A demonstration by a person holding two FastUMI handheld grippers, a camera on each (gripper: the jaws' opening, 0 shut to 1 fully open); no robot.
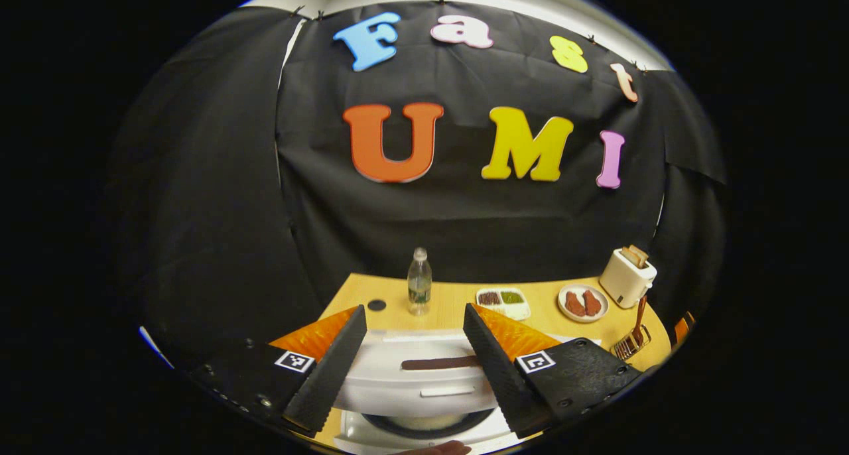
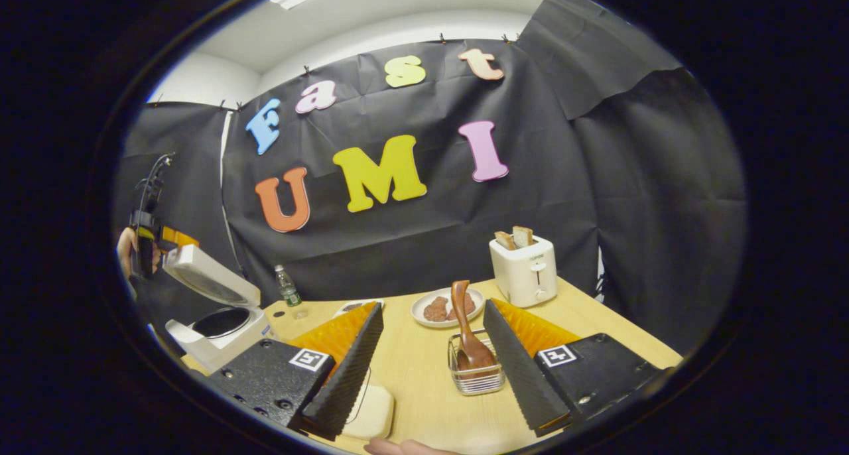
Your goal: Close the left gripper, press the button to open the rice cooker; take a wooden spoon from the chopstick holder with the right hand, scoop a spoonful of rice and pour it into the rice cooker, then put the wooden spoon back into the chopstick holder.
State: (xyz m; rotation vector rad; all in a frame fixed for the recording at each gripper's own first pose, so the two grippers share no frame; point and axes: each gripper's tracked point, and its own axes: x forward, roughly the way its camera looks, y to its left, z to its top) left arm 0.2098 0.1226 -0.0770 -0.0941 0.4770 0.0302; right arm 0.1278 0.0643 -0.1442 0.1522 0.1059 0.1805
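Note:
The white rice cooker (image 2: 222, 335) stands at the table's left end with its lid (image 2: 209, 276) tilted up. My left gripper (image 1: 414, 312) is open just above it; the raised lid (image 1: 424, 382) and the dark inner pot (image 1: 424, 423) lie below its spread fingers. It also appears far off, the left gripper (image 2: 166, 239) in a hand beside the lid's top. The wooden spoon (image 2: 467, 335) stands bowl-down in the wire chopstick holder (image 2: 474, 375). My right gripper (image 2: 434, 306) is open, and the holder sits between its fingers, a little ahead. The spoon (image 1: 640, 316) and holder (image 1: 630, 343) show at the right.
A white toaster (image 2: 527, 269) with toast stands at the back right. Beside it are a plate of meat (image 2: 434, 309), a divided dish (image 1: 504, 302) and a water bottle (image 1: 419, 286). A cream-coloured object (image 2: 371, 412) lies under the right gripper's left finger.

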